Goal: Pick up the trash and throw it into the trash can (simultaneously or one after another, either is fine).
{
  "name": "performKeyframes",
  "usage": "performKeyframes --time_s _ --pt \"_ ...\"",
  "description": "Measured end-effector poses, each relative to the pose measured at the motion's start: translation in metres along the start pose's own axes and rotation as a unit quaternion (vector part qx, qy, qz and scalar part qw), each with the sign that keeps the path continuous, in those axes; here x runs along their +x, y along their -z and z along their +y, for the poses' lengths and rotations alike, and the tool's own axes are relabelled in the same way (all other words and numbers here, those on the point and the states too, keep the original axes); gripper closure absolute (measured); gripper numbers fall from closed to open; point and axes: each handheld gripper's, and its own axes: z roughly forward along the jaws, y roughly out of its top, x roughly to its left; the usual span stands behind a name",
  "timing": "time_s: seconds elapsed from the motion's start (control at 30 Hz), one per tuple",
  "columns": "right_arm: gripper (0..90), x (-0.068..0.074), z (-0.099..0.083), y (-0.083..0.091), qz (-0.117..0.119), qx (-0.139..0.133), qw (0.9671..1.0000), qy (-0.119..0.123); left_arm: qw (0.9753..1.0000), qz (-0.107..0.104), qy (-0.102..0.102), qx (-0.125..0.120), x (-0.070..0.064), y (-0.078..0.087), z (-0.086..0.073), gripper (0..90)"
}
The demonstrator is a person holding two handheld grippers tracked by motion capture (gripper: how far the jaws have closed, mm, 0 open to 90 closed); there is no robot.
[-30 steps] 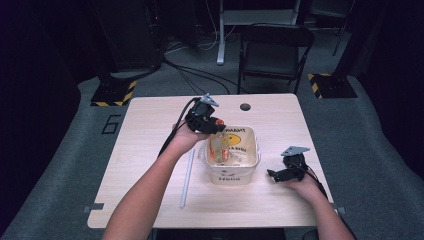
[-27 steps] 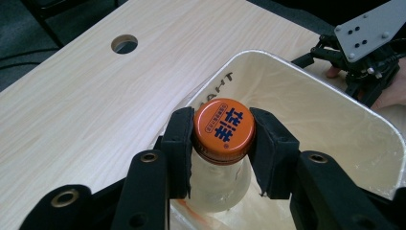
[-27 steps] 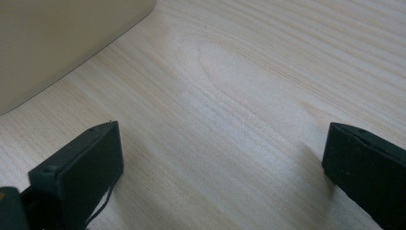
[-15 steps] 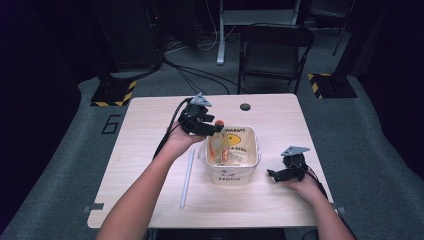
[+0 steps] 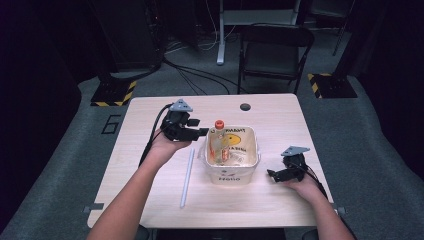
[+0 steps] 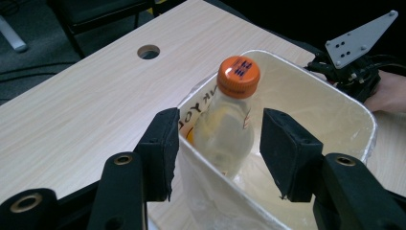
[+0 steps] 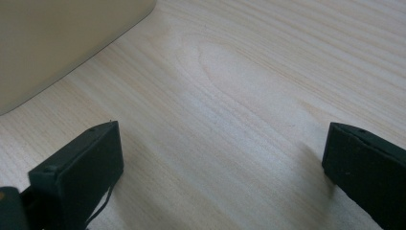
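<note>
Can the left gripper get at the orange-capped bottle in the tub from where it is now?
Probably yes. The left gripper is open with its jaws either side of the bottle, which stands upright in the white tub. The tub's near rim runs between the jaws and may obstruct a low grasp.

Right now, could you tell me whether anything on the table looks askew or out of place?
One thing: the clear bottle with the orange cap leans tilted against the wall of the white tub rather than standing upright. The left gripper is open, one jaw outside the tub wall and one inside. The white stick lies flat beside the tub.
</note>
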Motion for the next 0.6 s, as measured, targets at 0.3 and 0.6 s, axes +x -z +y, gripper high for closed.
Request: performKeyframes --time_s 0.3,0.6 --pt "0.0 0.0 0.0 0.0 0.0 -0.001 1.0 0.002 0.9998 0.019 0.008 0.009 0.007 0.004 -0.025 50.3" --pt "0.0 0.0 0.0 0.0 -0.001 0.0 1.0 -0.001 0.9994 0.026 0.019 0.015 0.009 0.004 -0.048 51.4"
